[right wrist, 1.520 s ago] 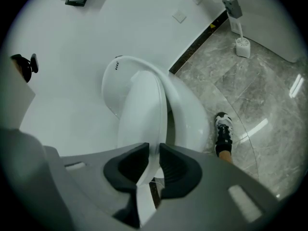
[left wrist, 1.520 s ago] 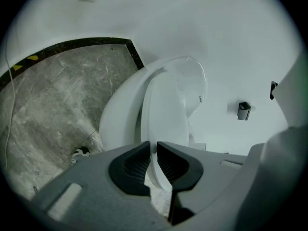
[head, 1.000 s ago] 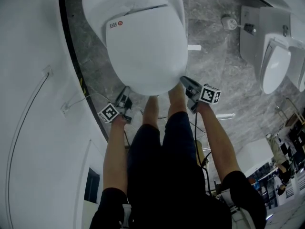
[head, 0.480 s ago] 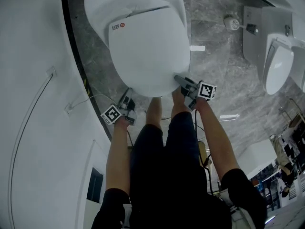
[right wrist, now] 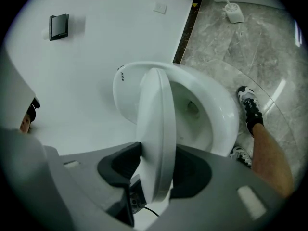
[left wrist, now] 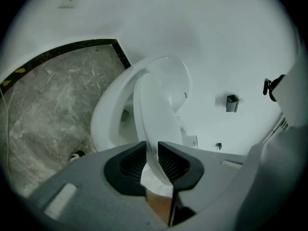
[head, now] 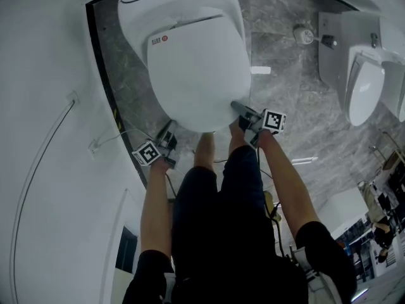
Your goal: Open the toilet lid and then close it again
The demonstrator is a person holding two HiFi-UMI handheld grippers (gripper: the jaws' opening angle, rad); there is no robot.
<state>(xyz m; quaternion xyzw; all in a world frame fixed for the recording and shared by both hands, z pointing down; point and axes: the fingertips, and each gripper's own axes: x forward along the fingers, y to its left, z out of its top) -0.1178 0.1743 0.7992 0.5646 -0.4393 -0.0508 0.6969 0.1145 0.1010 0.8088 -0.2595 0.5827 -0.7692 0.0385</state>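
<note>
Toilet lid is raised off the bowl and hinged at the back. Its front edge is up, and both gripper views show the bowl interior open under it.

L gripper: front-left rim of the lid sits between the pads. Jaws are nearly together and clamped on the thin edge, having just eased apart a touch. L gripper view shows the lid running away from the claw, tilted.

R gripper: at the lid's front-right. Jaws have just been closing, with the lid between them. They stand wider than L's, and the pads sit against both faces of the lid at the claw.

Person stands right at the toilet front, legs between the two arms. A shoe is beside the bowl. Floor is grey marble. A urinal is on the wall, well apart to the right.
</note>
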